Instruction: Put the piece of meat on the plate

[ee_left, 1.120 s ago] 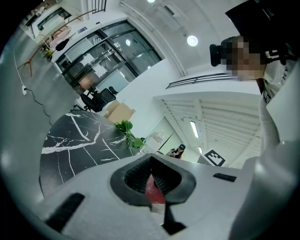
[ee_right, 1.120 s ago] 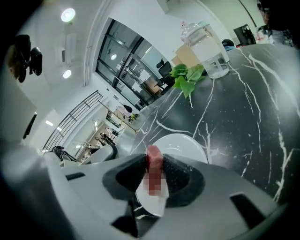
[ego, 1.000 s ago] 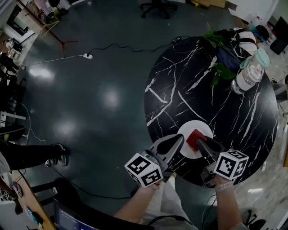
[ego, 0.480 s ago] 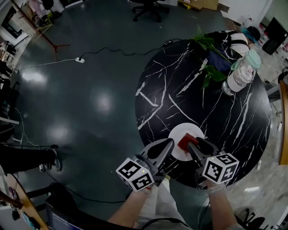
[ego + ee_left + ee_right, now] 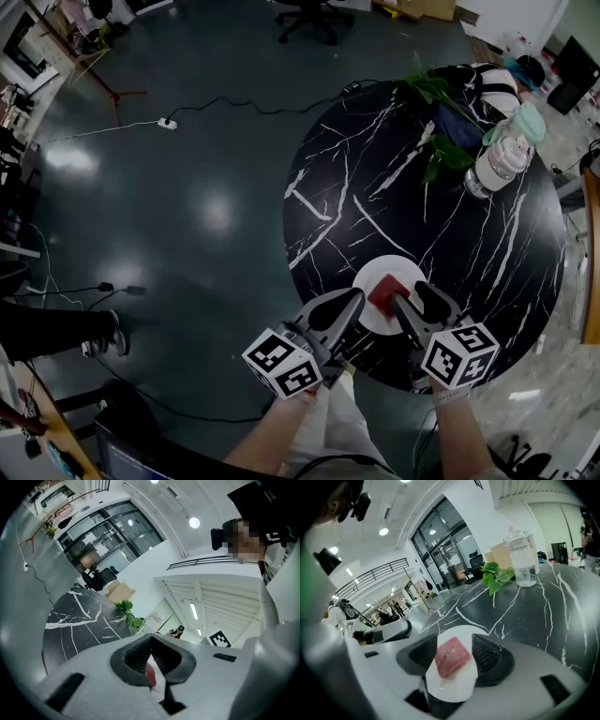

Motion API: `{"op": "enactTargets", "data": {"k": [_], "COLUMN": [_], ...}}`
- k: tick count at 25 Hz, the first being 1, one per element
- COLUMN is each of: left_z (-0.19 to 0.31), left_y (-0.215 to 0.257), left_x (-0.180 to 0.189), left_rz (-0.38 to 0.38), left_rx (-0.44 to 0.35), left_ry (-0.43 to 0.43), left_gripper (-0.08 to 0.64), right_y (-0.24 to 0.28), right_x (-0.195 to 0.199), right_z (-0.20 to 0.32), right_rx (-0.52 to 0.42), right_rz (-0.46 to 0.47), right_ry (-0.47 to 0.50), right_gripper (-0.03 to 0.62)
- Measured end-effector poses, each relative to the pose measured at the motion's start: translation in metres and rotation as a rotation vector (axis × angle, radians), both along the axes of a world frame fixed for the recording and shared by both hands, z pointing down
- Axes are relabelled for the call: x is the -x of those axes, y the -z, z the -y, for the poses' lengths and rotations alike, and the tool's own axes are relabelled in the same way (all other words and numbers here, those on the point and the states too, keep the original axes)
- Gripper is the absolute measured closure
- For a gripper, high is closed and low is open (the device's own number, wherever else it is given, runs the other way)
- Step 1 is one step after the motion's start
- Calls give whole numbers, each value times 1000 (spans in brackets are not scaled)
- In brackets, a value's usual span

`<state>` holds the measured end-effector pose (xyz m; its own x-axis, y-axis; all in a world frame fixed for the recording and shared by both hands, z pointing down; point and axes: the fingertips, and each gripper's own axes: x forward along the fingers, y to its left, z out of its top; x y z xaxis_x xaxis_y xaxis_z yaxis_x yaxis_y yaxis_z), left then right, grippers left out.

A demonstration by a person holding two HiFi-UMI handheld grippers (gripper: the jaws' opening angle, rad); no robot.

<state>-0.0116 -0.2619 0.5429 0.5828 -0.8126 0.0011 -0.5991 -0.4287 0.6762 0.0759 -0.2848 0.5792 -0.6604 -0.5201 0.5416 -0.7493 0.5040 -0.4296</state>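
Right gripper (image 5: 455, 644) tilted down — fingers (image 5: 487, 656) just parted around meat (image 5: 452, 656) on plate (image 5: 452, 686); left gripper (image 5: 151, 639) level, clenched

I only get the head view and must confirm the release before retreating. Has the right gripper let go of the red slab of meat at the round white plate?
Observer: Yes. The right gripper view shows the right gripper has just been opening its jaws. They stand wide either side of the red slab of meat, not pinching it.
Operator: Lying flat?
Observer: Flat on the round white plate, within its rim.
Operator: Left gripper?
Observer: The left gripper is shut, holding nothing.
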Motion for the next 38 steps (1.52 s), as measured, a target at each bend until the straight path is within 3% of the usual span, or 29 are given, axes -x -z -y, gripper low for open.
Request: {"op": "enactTargets", "data": {"k": [5, 17, 24, 38], "left_z": [1, -2, -4, -5], "left_y": [3, 20, 27, 53], "left_x": [0, -7, -4, 3], "left_rz": [-2, -3, -1, 19], "left_rx": [-9, -27, -24, -35], "left_ry": [0, -24, -23, -31], "left_gripper": [552, 552, 552, 552], "right_y": [18, 33, 50, 70], "right_x": [3, -2, -10, 12], "right_z": [5, -19, -26, -41], "right_rx": [-50, -62, -99, -117], "right_rz": [24, 27, 10, 18], "right_ry": [6, 35, 5, 72], "right_gripper": [376, 382, 548, 581]}}
